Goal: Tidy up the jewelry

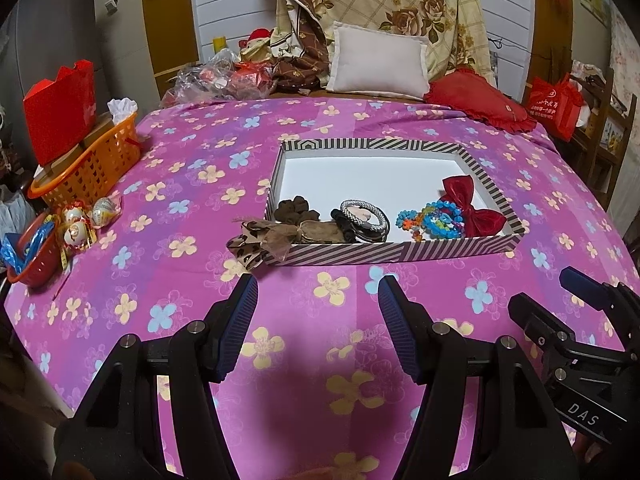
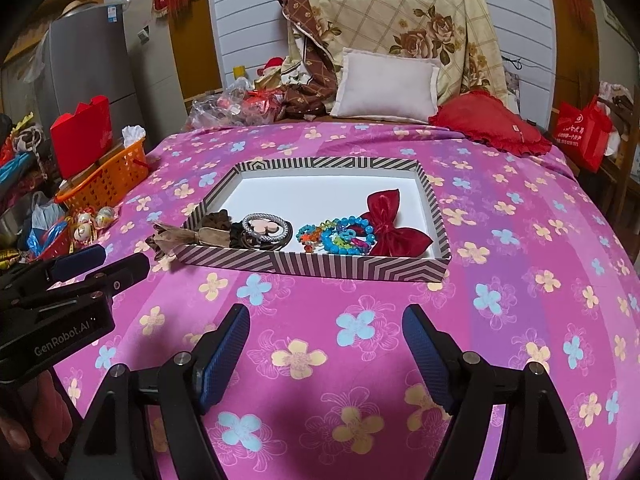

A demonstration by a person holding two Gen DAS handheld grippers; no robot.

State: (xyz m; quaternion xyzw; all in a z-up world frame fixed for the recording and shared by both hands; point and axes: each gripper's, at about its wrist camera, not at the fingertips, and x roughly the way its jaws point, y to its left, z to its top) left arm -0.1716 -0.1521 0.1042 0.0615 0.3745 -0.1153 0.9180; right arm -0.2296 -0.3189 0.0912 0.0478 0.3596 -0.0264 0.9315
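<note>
Nearest you, your left gripper (image 1: 318, 300) hangs over the flowered pink bedspread (image 1: 160, 208) with its blue pads spread apart and only cloth between them. Your right gripper (image 2: 326, 332) does the same beside it, pads apart and holding nothing. Past both, toward the middle of the bed, sits the striped shallow box (image 2: 316, 266), white inside. The jewelry lies along its near wall: a brown scrunchie (image 1: 296, 209) in the near left corner, a silver mesh bracelet (image 1: 365, 216) with dark hair ties beside it, then a tangle of bright beaded bracelets (image 1: 434, 220), and a red satin bow (image 1: 468, 202) at the near right corner. A leopard-print ribbon bow (image 1: 256, 246) hangs over the box's near left corner, partly out on the bedspread. At the bed's left edge stands an orange basket (image 1: 96, 164). Farthest back, at the head of the bed, a white pillow (image 1: 378, 64) and a red cushion (image 1: 480, 100) lie side by side.
</note>
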